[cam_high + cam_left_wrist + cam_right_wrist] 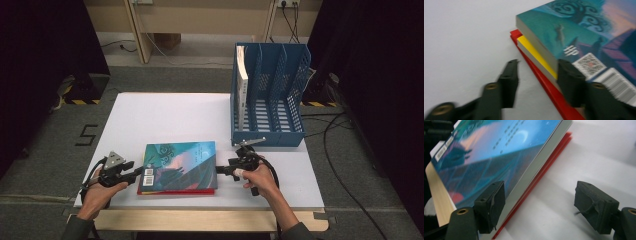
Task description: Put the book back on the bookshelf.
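White bench (165, 112) on grey carpet floor (45, 150), dark curtains either side, wooden frame and wall sockets at far end. Blue file rack (270, 95) at far right of bench, one white book (242, 82) upright in its leftmost slot. Book stack (179, 167) flat near front edge, centre: teal-cover book (574, 32) on top, yellow book (536, 56) beneath, red book (544, 85) at bottom. Left gripper (134, 173) at stack's left edge, fingers (510, 80) apart, one over teal cover, gripping nothing. Right gripper (220, 170) at stack's right edge, fingers (491, 205) wide apart, empty.
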Demonstrator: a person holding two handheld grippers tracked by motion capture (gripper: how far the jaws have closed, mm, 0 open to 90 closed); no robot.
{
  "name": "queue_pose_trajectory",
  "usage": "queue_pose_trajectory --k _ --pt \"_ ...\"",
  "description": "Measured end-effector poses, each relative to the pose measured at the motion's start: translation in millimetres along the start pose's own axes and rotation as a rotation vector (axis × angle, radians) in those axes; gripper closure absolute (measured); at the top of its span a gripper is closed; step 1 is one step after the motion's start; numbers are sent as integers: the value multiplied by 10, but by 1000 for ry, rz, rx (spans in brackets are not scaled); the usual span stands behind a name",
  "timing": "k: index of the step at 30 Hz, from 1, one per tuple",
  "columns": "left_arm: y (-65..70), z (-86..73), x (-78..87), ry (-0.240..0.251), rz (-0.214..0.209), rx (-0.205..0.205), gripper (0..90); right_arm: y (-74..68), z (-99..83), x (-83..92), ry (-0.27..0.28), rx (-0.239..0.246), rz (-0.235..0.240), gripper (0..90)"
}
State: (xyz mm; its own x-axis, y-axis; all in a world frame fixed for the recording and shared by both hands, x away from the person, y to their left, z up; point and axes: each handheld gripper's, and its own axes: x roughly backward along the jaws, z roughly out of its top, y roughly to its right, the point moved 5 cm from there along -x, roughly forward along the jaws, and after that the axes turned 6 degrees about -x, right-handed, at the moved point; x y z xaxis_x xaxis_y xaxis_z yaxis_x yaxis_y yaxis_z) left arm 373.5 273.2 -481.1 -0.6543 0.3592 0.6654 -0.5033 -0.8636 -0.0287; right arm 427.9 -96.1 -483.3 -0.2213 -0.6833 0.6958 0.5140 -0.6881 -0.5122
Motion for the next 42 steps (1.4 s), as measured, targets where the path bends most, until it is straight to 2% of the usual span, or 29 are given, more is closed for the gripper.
queue_pose_trajectory --k 1,3,9,10,15,17,24,25,29,34,37,39,40,42 --pt "7 5 4 -3 -10 2 427 5 12 20 18 -13 6 269" --pt "62 21 14 -4 -15 -20 444 -24 25 36 30 -25 51 271" --pt "181 54 -9 -5 -37 -52 435 -60 -6 -67 -9 -7 55 268" --pt "182 55 -11 -8 -33 -58 386 -58 -2 -88 -10 -12 59 267" --pt "160 45 -24 -6 -35 -39 367 -55 7 -121 -18 -23 78 262" --pt "135 36 -36 -7 -29 -27 303 -54 17 -148 -19 -38 90 262" --pt "107 25 -50 -9 -20 -8 230 -105 51 -253 -31 -41 111 220" --pt "101 23 -56 -9 -20 -3 225 -102 52 -270 -31 -31 119 202" --pt "88 19 -65 -8 -11 -1 180 -104 61 -352 -32 -59 159 192" --pt "83 12 -72 -6 -16 8 174 -93 92 -331 -15 -61 166 278" --pt "94 14 -65 -9 -20 3 188 -111 111 -286 -2 -28 144 334" --pt "106 20 -57 -12 -37 -5 236 -131 140 -239 -10 26 126 410" --pt "113 24 -59 -11 -35 -8 250 -137 163 -210 2 38 119 451" --pt "115 22 -59 -6 -34 -10 250 -164 190 -168 15 65 116 479"
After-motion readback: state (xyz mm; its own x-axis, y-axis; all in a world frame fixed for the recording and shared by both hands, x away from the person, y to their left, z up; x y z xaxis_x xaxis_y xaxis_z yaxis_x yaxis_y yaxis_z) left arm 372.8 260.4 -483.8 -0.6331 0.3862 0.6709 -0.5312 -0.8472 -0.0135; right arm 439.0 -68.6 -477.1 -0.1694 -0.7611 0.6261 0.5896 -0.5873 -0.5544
